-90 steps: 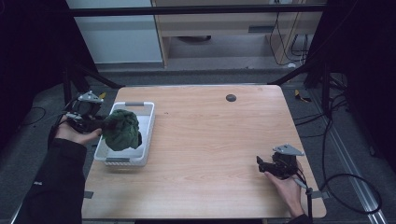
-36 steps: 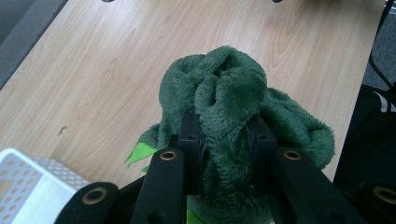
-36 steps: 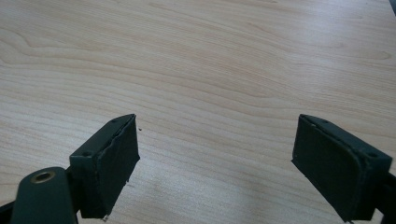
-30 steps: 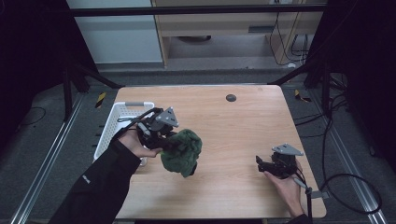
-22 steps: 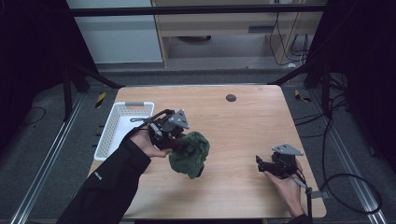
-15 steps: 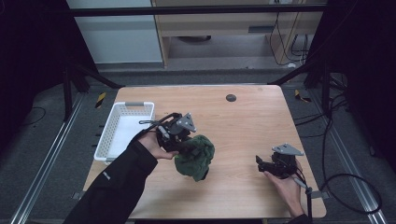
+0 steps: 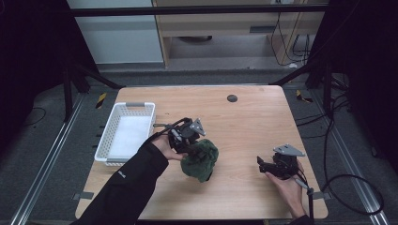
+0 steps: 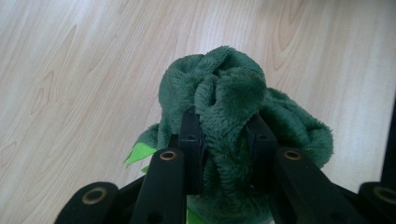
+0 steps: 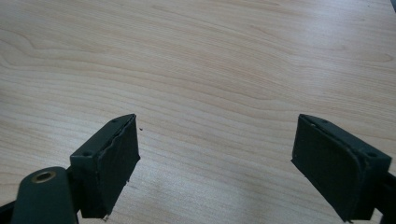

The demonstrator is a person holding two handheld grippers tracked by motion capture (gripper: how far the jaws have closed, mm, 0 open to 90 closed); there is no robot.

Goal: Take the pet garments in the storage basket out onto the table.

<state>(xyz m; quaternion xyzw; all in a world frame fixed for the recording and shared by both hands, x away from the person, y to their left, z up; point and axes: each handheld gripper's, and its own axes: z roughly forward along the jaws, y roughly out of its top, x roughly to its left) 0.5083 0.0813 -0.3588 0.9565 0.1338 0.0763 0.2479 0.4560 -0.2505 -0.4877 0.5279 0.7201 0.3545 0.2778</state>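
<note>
A dark green plush toy (image 7: 201, 159) hangs low over the middle of the wooden table (image 7: 244, 122), its underside at or just above the wood. My left gripper (image 7: 190, 149) is shut on a fold of its fur. In the left gripper view the two black jaws pinch the green plush toy (image 8: 224, 93), and a light green tag (image 8: 140, 151) sticks out at the left. My right gripper (image 7: 261, 163) rests near the table's front right corner. In the right gripper view its jaws stand wide open over bare wood, nothing between the right gripper (image 9: 224, 158) fingers.
A white slatted basket (image 7: 109, 136) stands at the table's left edge with nothing in it. A small dark round spot (image 7: 232, 98) marks the far side of the table. Cables trail on the floor to the right.
My left gripper has carried the plush toy out of the basket, rightward to the table's middle, and lowered it toward the wood. The right gripper has stayed put.
</note>
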